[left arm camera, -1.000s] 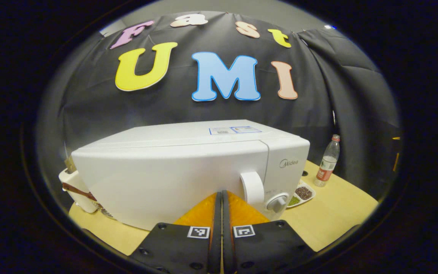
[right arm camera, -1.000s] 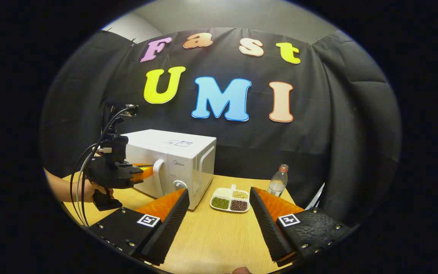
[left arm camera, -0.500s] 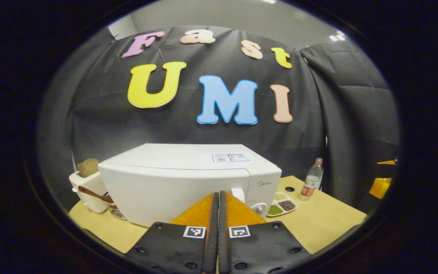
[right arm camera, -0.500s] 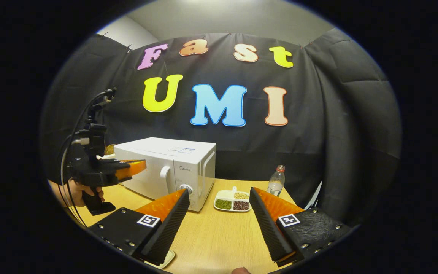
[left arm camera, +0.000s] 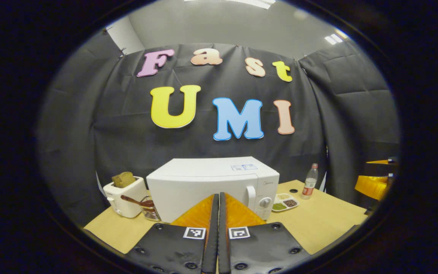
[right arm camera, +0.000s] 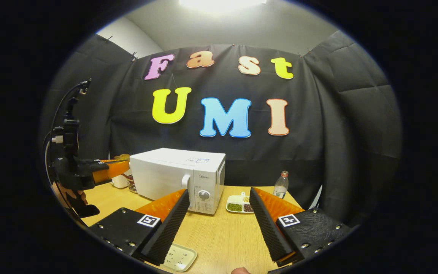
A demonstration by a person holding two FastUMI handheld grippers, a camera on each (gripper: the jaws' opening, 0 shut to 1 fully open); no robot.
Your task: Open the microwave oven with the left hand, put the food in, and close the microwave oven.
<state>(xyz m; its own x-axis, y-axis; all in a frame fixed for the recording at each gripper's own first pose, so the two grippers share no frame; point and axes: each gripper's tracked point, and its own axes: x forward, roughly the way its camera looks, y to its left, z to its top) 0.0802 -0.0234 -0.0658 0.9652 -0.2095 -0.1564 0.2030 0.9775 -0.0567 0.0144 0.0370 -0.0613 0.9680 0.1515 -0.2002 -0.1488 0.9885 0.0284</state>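
Nearest the right-hand camera, the right claw (right arm camera: 217, 213) stands wide, holding nothing, its ridged black fingers (right arm camera: 169, 222) spread over the wooden counter (right arm camera: 219, 236). Just beneath its left finger lies a pale tray (right arm camera: 179, 257) at the counter's near edge; what it carries is too small to tell. The wide spread reads as readiness to pick up the food, though the door comes first.

On the other side, the left claw (left arm camera: 217, 213) is pressed narrow, finger against finger, nothing between them. From the right gripper view it hangs level (right arm camera: 108, 171), a hand (right arm camera: 69, 194) around its grip, apart from the microwave (left arm camera: 211, 182) and aimed toward it. A slim, closed tip would suit hooking behind the door handle (left arm camera: 251, 196), which is likely why it is held so.

The microwave sits mid-counter with its door closed, handle upright beside the dial (left arm camera: 265, 202). Nothing lies between the left claw and that handle.

To the oven's left stand a toaster (left arm camera: 124, 196) with bread in it and a small glass holder (left arm camera: 150, 211). To its right rests a divided dish of beans (left arm camera: 285, 202), then a plastic bottle (left arm camera: 309, 186) farther back. The dish sits near the oven's right corner, away from the side where the door appears to be hinged, so it should not hinder the door.
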